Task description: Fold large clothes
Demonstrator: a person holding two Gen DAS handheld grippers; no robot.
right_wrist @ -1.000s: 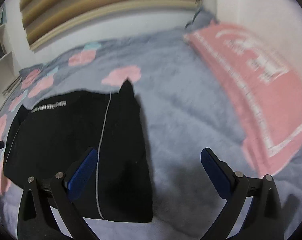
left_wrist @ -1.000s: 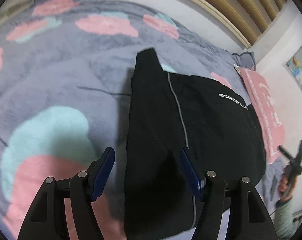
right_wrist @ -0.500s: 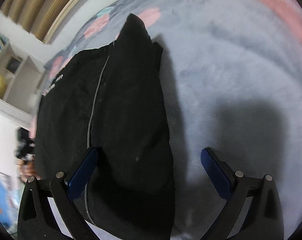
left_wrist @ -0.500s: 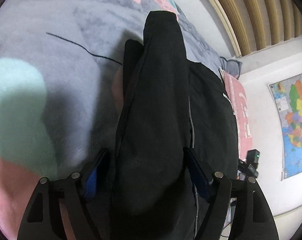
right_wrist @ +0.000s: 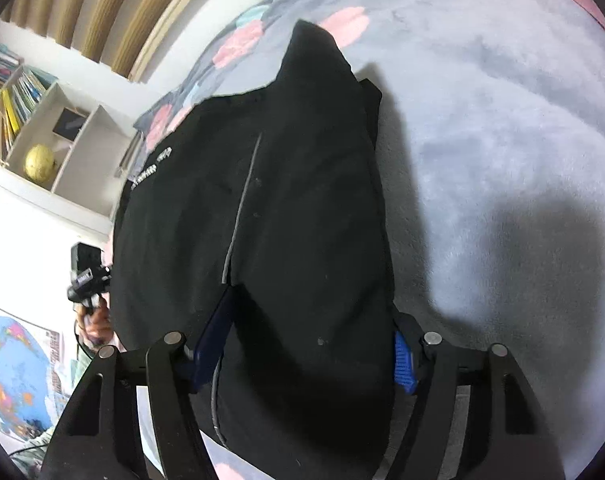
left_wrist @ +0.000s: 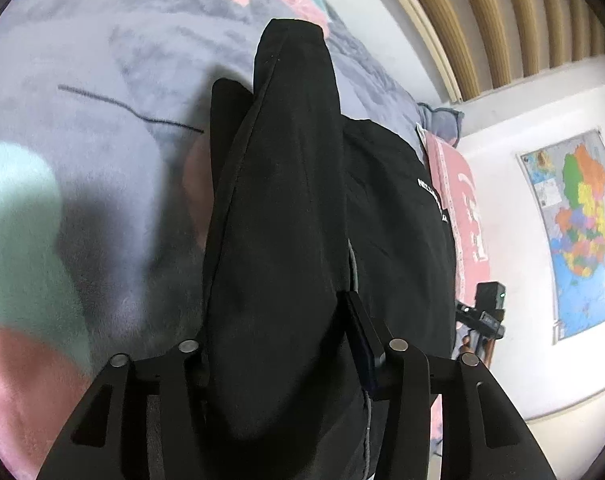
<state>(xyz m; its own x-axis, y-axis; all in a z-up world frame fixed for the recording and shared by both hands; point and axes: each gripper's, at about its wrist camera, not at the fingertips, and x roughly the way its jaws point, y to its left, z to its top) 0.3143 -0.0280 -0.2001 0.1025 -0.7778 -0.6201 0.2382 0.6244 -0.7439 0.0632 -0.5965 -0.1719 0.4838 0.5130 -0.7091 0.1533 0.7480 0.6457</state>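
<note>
Between the black fingers of the left gripper sits a thick fold of the black garment, a soft matte cloth that bulges up in a long rounded ridge tapering to a blunt point far ahead; the jaws are drawn in narrow against the fold, the blue pad on the right finger pressed to the cloth and the left pad buried under it. The right gripper grips another stretch of the same bunched edge, its jaws part-closed with both blue pads touching the fabric on either side. A thin grey piping stripe runs lengthwise down the garment, and small white lettering sits on the flatter panel beyond the ridge. The garment lies on a plush, fuzzy grey blanket patterned with pink and mint patches, which spreads over the bed; a dark thread-like line crosses the blanket to the left of the fold. Further off, a pink pillow with white print lies at the garment's far side. Beyond that stand a white wall with a coloured map, ribbed tan slats, and a white shelf holding books and a yellow ball.
</note>
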